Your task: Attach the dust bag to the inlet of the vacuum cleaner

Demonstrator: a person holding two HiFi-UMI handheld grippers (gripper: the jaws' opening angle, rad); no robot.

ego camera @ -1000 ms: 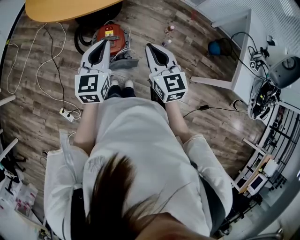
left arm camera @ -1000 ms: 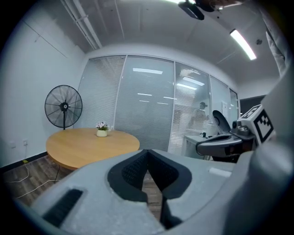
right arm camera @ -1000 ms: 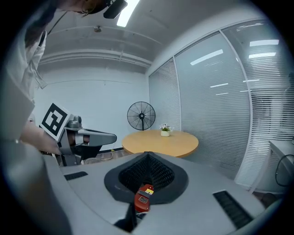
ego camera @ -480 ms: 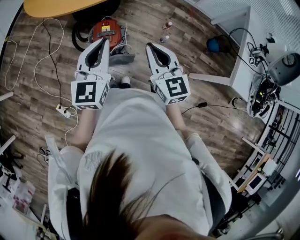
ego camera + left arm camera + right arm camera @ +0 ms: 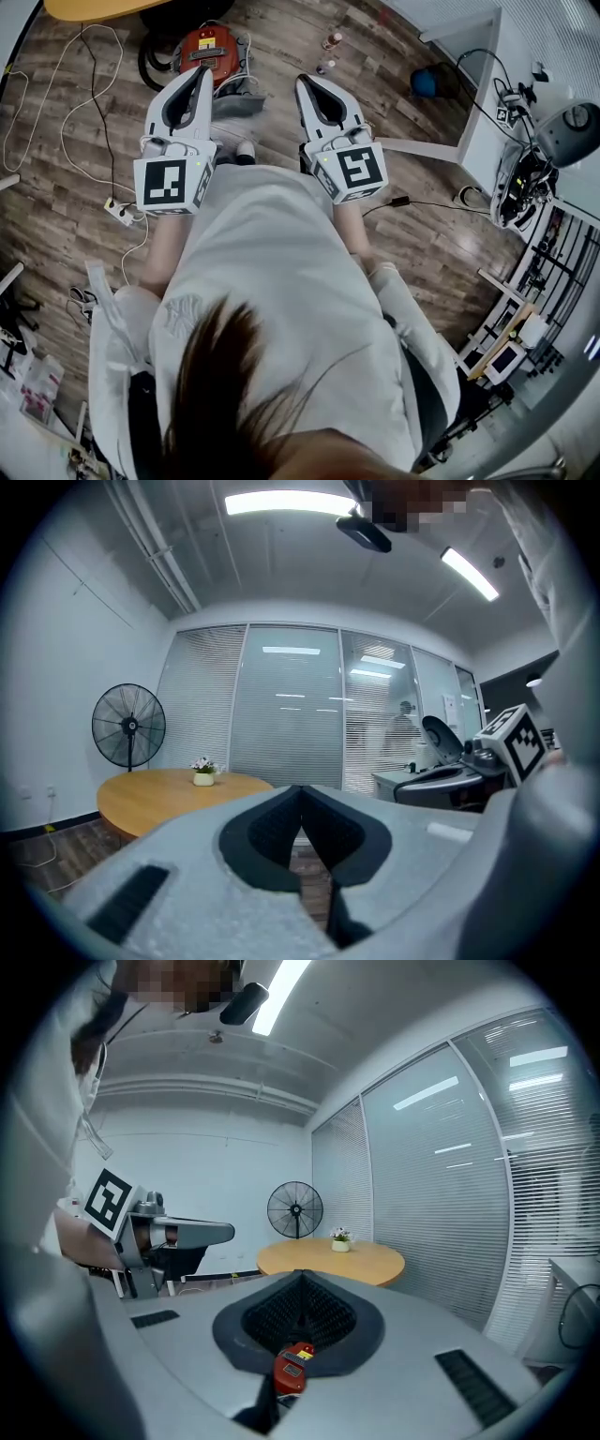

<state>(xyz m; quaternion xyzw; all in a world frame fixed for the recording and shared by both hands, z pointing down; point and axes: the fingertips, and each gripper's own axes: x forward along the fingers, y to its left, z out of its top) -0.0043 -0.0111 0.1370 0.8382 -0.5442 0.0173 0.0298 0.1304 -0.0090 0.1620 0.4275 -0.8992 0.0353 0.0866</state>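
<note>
The red vacuum cleaner [image 5: 208, 52] stands on the wooden floor at the top of the head view, with its black hose curled to its left. A grey flat piece [image 5: 239, 92] lies against its right side; I cannot tell whether it is the dust bag. My left gripper [image 5: 201, 75] hovers above the floor just short of the vacuum, shut and empty. My right gripper [image 5: 307, 84] is held level beside it, also shut and empty. In the right gripper view the vacuum [image 5: 292, 1369] shows small below the closed jaws [image 5: 302, 1275]. The left gripper [image 5: 300, 787] looks over the floor at the room.
A round wooden table [image 5: 103, 7] stands behind the vacuum, with a flower pot [image 5: 203, 776] on it and a pedestal fan [image 5: 128, 726] beyond. White cables [image 5: 75, 112] and a power strip [image 5: 120, 214] lie on the floor at left. Two small bottles [image 5: 328, 47], a blue object [image 5: 424, 82] and a white desk [image 5: 483, 122] are at right.
Both grippers have risen a little and stayed shut. In the head view the vacuum has slid toward the top edge and the left gripper has drifted slightly left.
</note>
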